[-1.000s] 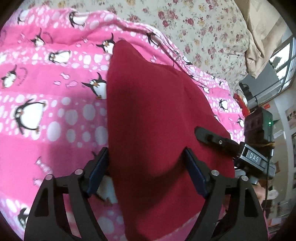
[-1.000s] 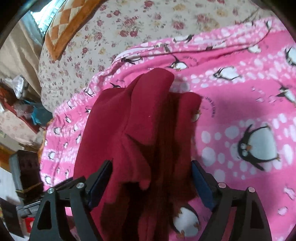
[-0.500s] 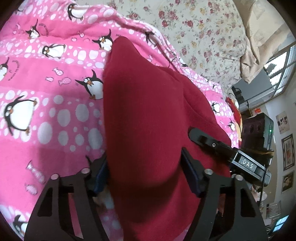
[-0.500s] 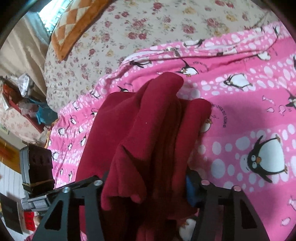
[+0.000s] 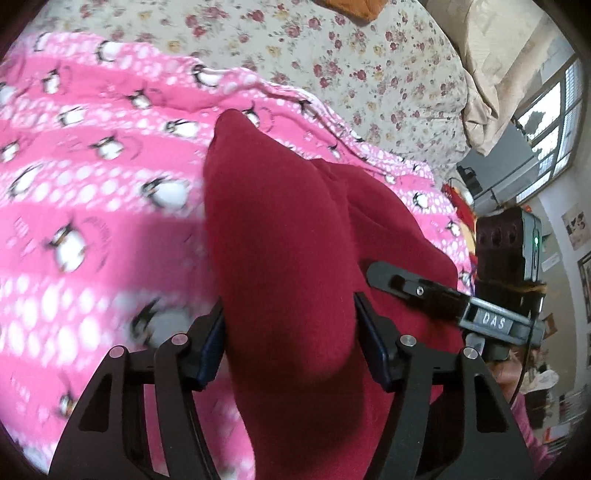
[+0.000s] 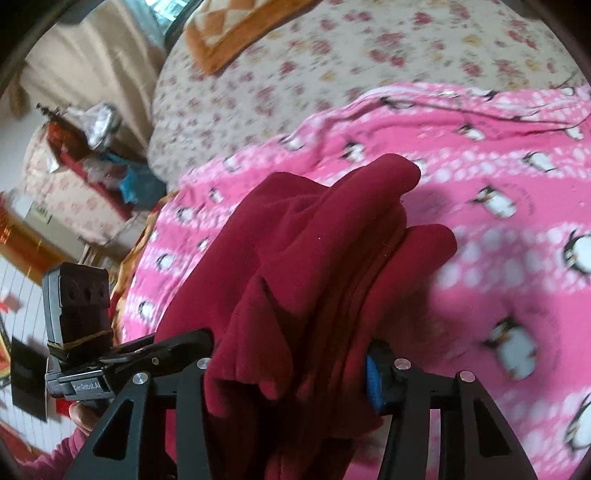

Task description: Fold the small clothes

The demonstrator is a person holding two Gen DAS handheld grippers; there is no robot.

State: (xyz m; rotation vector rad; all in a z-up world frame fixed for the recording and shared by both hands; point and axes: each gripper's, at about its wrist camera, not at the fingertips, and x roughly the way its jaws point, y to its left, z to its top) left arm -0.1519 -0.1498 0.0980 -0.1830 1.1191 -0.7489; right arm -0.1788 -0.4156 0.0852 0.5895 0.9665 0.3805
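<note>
**Both grippers pinched on the red fleece**

My left gripper [image 5: 290,347] has just closed in on the garment [image 5: 280,229]: blue pads press the fabric on both sides, a thick rounded fold bulging up between them. Cloth is dark red, soft, matte, fleece-like, w/ a blunt pointed end reaching away from me. It lies over the blanket [image 5: 92,206], pink plush w/ white dots and penguins, prints smeared by blur.

My right gripper [image 6: 291,369] also just closed, clamped on the same garment [image 6: 314,258] at its other side. Here the fabric is bunched in several layered ridges, w/ two rounded lobes at the far end. Only the right pad [image 6: 371,380] shows, blue, ribbed; left one is buried under a flap.

Each view catches the other gripper beside the cloth: black bars, a grey block, a dark brown box strapped on top.

Beyond the blanket: a cream bedspread [image 6: 258,85] w/ small red flowers, and an orange-and-cream checked cushion [image 6: 229,33], quilted look. A pale curtain [image 5: 491,74] hangs in folds by the window [image 5: 554,122].
</note>
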